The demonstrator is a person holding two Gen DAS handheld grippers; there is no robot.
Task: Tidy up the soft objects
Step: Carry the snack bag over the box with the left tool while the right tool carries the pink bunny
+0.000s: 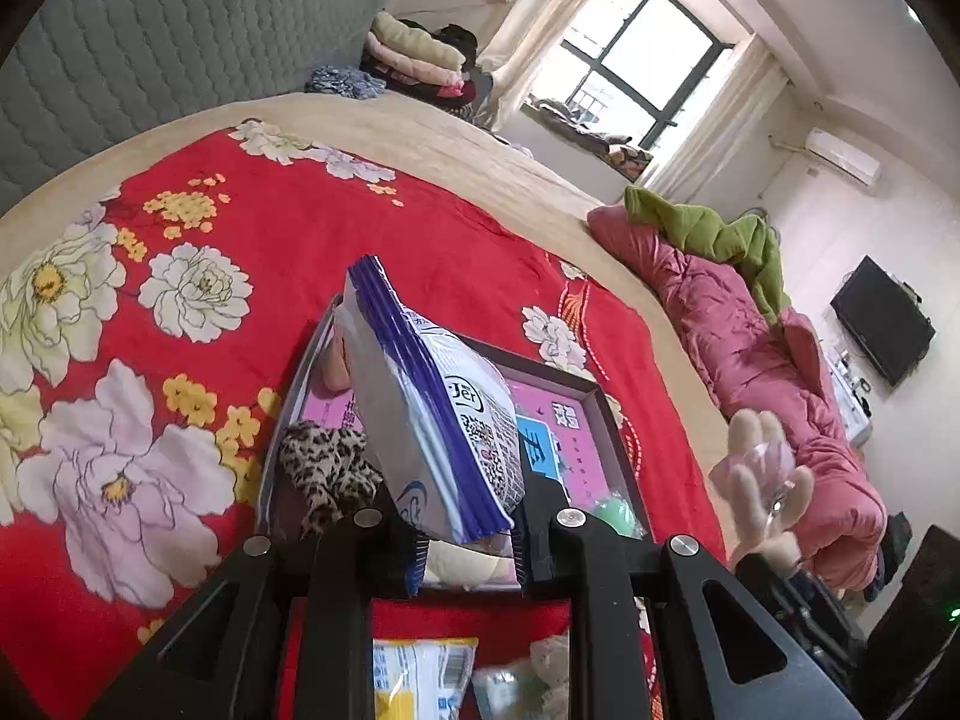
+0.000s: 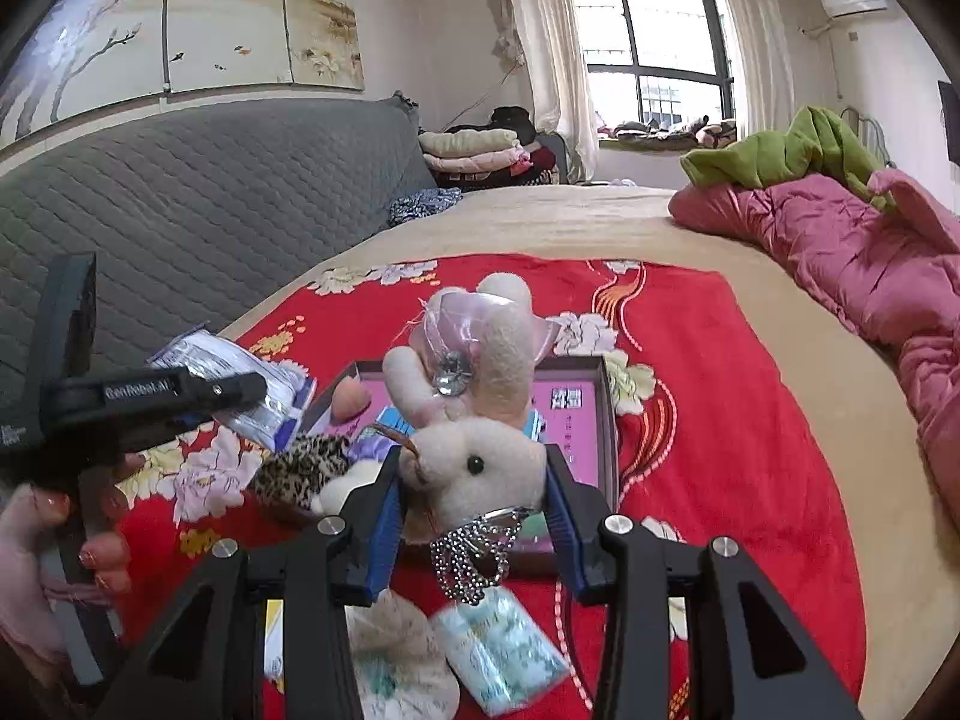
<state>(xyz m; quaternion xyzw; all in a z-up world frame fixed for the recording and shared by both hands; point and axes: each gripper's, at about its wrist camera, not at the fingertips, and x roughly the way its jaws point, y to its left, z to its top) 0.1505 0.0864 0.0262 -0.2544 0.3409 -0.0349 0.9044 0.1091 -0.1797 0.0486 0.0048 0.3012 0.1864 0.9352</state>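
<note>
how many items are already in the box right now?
4 visible: leopard-print piece at the left edge, pink sponge in the far-left corner, cream plush beside the leopard piece, green item near right. The held objects may hide more.

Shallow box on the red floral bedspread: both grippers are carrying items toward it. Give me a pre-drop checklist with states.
1. Left gripper jaws clamped on the blue-and-white plastic wipes pack: ok.
2. Right gripper jaws clamped on the cream plush rabbit with the pink bow: ok.
3. Wipes pack over the grey-rimmed box with the pink floor: ok.
4. Free pink floor in the box, right side: ok.
5. Leopard-print fabric piece fully inside the box: cannot tell.
6. Rabbit's beaded silver crown clear of the jaws: cannot tell.
</note>
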